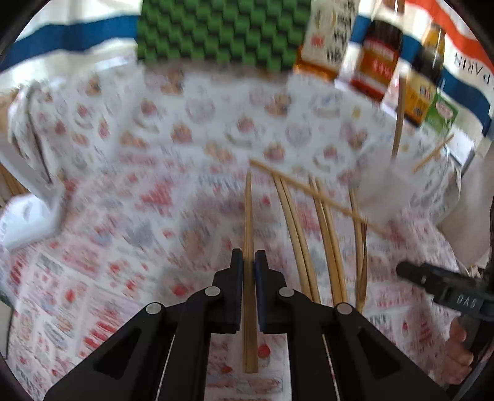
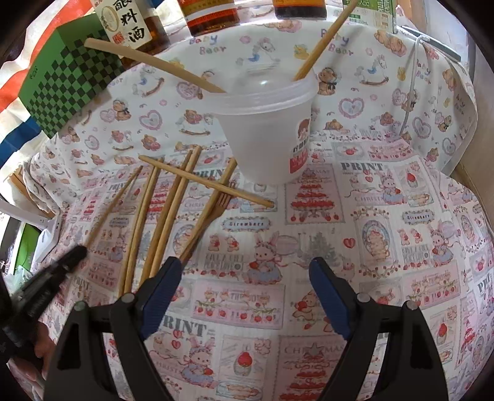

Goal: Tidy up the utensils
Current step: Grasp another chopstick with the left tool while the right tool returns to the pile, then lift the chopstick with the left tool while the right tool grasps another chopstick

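My left gripper [image 1: 249, 262] is shut on a wooden chopstick [image 1: 249, 216] that runs forward between its pads, above the patterned cloth; it also shows at the left of the right wrist view [image 2: 74, 256]. Several more chopsticks [image 2: 163, 222] and a small wooden fork [image 2: 216, 212] lie loose on the cloth. A translucent plastic cup [image 2: 265, 129] stands behind them with two sticks [image 2: 324, 40] leaning in it; the cup also shows blurred in the left wrist view [image 1: 379, 191]. My right gripper [image 2: 245, 271] is open and empty, right of the loose chopsticks and in front of the cup.
A green checkered box [image 2: 68, 80] stands at the back left. Sauce bottles [image 2: 210, 15] and a green carton [image 2: 370, 9] line the back edge. A white cable [image 2: 410, 89] hangs at the right. White items [image 1: 27, 216] lie at the table's left side.
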